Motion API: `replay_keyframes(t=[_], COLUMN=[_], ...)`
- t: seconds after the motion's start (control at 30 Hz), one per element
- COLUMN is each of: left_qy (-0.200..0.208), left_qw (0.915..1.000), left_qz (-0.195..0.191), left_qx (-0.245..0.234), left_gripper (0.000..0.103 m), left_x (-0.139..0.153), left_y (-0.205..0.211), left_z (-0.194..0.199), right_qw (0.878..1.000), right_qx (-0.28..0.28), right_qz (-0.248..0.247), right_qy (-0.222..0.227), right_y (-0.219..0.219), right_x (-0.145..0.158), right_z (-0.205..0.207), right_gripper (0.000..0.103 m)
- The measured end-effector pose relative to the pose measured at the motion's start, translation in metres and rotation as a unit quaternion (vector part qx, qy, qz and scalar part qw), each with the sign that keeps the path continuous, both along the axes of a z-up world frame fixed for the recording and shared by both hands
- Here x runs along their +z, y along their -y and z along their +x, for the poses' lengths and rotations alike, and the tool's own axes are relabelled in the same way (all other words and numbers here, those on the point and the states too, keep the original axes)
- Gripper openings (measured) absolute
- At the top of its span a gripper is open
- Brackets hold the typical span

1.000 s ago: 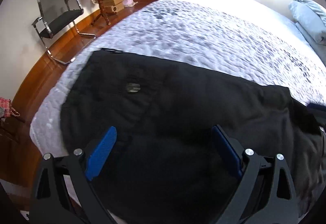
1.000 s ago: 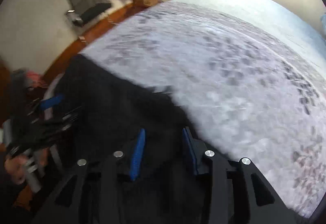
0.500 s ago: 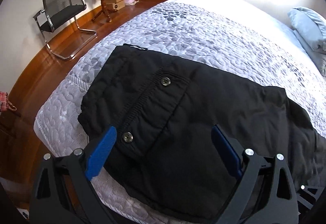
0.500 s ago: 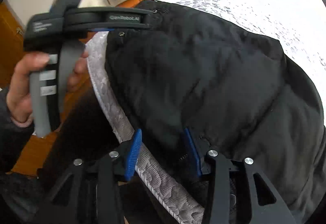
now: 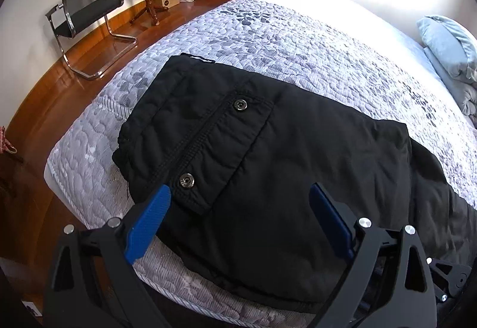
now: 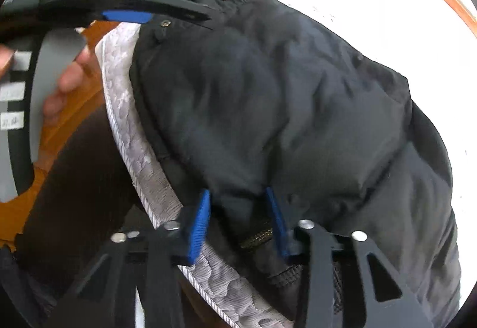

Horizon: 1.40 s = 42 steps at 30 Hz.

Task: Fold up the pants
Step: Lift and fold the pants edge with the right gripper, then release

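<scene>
Pants (image 5: 268, 155) lie lengthwise rightward across the bed (image 5: 298, 39); right gripper (image 6: 238, 217) pinches their near edge, left gripper (image 5: 238, 220) hovers spread above

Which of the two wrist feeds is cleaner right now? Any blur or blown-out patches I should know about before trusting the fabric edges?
Left wrist: sharp, black pants with both snaps crisp, only the far bedspread washed out near the window. Right wrist: softer, the left gripper smeared up close, bedspread beyond the pants overexposed to white, fisheye bending the mattress edge.

Left gripper (image 5: 240, 219) jaws wide; right gripper (image 6: 238, 217) jaws narrowed.
</scene>
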<state>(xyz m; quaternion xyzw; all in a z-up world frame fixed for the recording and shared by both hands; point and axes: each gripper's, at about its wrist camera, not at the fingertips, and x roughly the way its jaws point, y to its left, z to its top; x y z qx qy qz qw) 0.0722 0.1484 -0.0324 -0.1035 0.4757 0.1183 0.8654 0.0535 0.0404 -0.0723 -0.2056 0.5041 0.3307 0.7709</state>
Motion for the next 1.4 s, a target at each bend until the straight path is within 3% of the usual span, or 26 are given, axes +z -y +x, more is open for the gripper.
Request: replay_keyframes(t=[0.03, 0.07, 0.17, 0.3, 0.43, 0.53, 0.57, 0.63, 0.7, 0.77, 0.9, 1.03, 1.23, 1.4], left_qy=[0.000, 0.001, 0.004, 0.007, -0.001, -0.003, -0.003, -0.006, -0.004, -0.004, -0.008, -0.018, -0.061, -0.063], left_qw=[1.0000, 1.0000, 1.0000, 1.0000, 0.9999, 0.9998, 0.9997, 0.9996, 0.9994, 0.9987, 0.9954, 0.9889, 0.9799, 0.9806], left_qz=[-0.002, -0.003, -0.003, -0.001, -0.004, 0.002, 0.004, 0.005, 0.001, 0.001, 0.010, -0.006, 0.013, 0.020], left_qx=[0.001, 0.002, 0.001, -0.003, -0.010, -0.019, -0.023, -0.028, -0.034, -0.050, -0.095, -0.147, -0.190, -0.184], left_gripper=[0.094, 0.094, 0.094, 0.094, 0.094, 0.094, 0.094, 0.094, 0.094, 0.094, 0.094, 0.094, 0.094, 0.095], left_x=[0.000, 0.000, 0.002, 0.002, -0.002, -0.003, -0.003, -0.003, -0.003, -0.003, -0.005, -0.011, -0.042, -0.050], left_y=[-0.001, -0.001, 0.000, 0.003, 0.011, 0.019, 0.022, 0.029, 0.037, 0.053, 0.095, 0.144, 0.193, 0.193], left_z=[-0.001, -0.001, -0.002, 0.000, 0.004, 0.005, 0.005, 0.006, 0.006, 0.005, 0.000, -0.010, -0.018, -0.016], right_qw=[1.000, 0.999, 0.999, 0.997, 0.995, 0.992, 0.990, 0.985, 0.985, 0.983, 0.978, 0.963, 0.944, 0.930], right_qx=[-0.002, -0.006, 0.011, 0.023, 0.004, -0.010, -0.014, -0.017, -0.028, -0.060, -0.167, -0.241, -0.308, -0.335], right_qz=[0.019, 0.034, 0.032, 0.067, 0.065, 0.085, 0.101, 0.128, 0.144, 0.156, 0.122, 0.111, 0.102, 0.132], right_qy=[-0.015, -0.029, -0.024, -0.042, -0.073, -0.087, -0.097, -0.112, -0.094, -0.071, -0.032, -0.041, -0.059, -0.078], right_y=[0.001, 0.002, 0.002, 0.006, 0.005, 0.011, 0.015, 0.026, 0.037, 0.066, 0.148, 0.209, 0.248, 0.265], right_x=[0.001, 0.003, 0.009, 0.021, -0.003, -0.008, -0.006, 0.003, 0.015, 0.029, 0.033, 0.020, -0.008, -0.024], right_z=[0.002, 0.004, -0.001, -0.004, 0.004, 0.009, 0.010, 0.008, 0.000, -0.005, -0.012, -0.015, -0.015, -0.016], right_gripper=[0.007, 0.005, 0.002, 0.002, 0.002, 0.007, 0.020, 0.034, 0.034, 0.034, 0.034, 0.034, 0.029, 0.022])
